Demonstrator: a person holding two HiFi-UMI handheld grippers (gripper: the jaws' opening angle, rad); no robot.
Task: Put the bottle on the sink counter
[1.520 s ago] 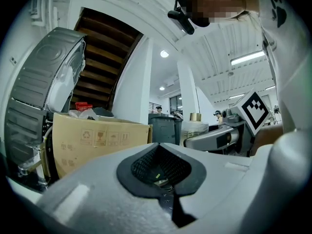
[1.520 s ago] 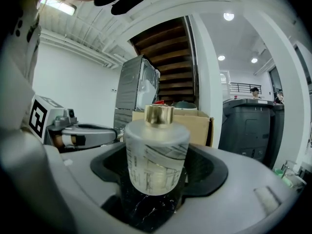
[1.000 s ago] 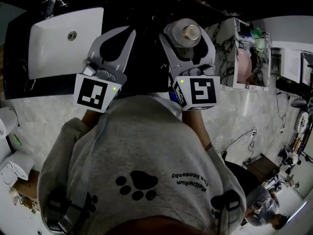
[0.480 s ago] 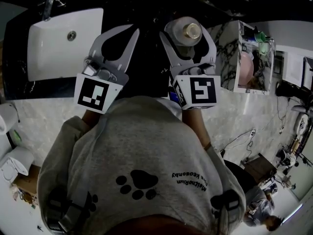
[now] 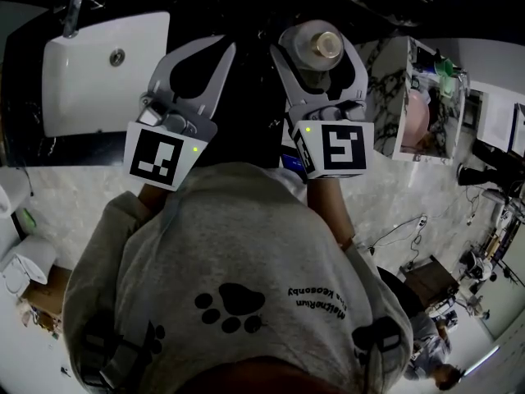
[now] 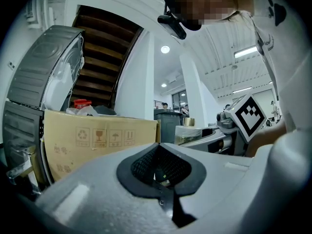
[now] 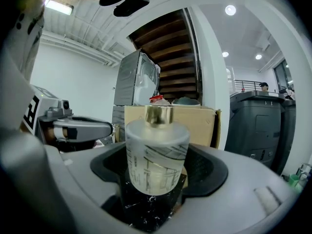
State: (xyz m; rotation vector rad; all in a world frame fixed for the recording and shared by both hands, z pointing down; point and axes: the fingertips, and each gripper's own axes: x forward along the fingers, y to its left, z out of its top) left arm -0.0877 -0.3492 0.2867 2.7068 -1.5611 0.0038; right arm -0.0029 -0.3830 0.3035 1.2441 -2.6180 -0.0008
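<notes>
From above, right gripper [image 5: 317, 33] clamped on the frosted gold-capped bottle [image 5: 323, 49], over dark counter [image 5: 246, 121] beside white sink [image 5: 90, 80], left gripper [image 5: 220, 52] closed and empty, cardboard box [image 7: 204, 123] seen only from the gripper views

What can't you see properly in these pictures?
- Underside of the bottle: head view shows only its top inside the right gripper; right gripper view is too dark beneath to show contact with the counter.
- Print on the bottle: right gripper view, too blurred to read.
- The red-capped thing: left gripper view, mostly behind the cardboard box.
</notes>
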